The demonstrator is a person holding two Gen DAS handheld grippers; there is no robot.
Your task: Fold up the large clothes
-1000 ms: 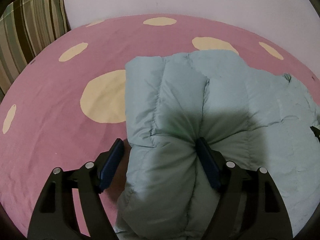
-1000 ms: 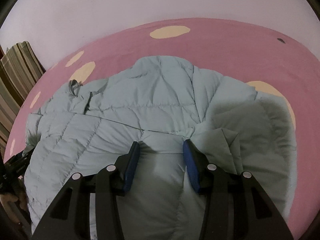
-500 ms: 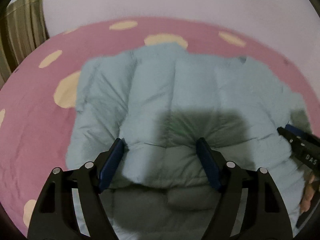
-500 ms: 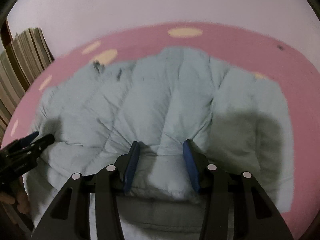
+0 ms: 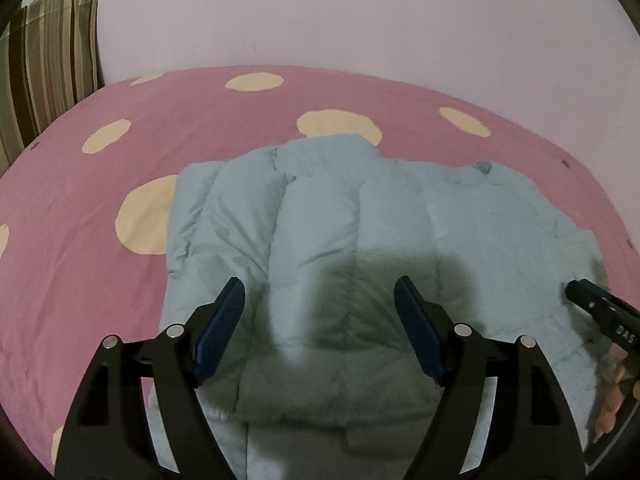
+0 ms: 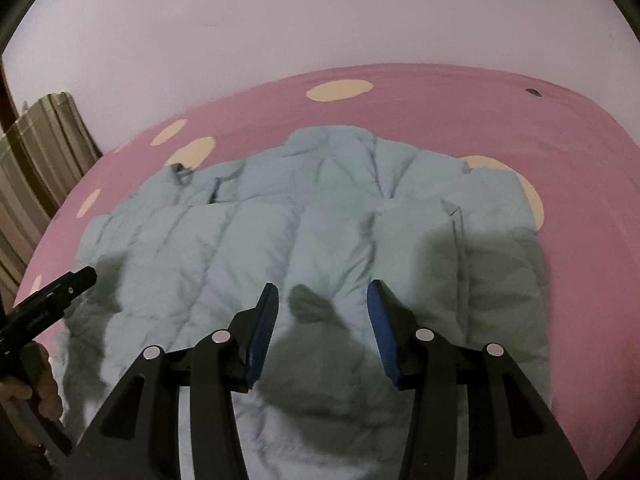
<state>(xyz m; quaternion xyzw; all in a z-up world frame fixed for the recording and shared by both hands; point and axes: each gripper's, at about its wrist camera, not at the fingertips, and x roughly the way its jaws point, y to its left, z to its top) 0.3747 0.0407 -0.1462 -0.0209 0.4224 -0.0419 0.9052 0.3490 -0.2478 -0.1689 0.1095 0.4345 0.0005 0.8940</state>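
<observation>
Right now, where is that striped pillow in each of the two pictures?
Left wrist view: the pillow stands at the upper left edge, against the wall, left of the jacket.
Right wrist view: the pillow is at the left edge, mid-height.
Shared landmark: the pale blue jacket lying on the pink spotted bedsheet.

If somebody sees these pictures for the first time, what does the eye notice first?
First, the pale blue puffy jacket spread across the middle of the pink bedsheet with cream dots. Next, the open left gripper and open right gripper, both above the jacket's near part, holding nothing.
</observation>
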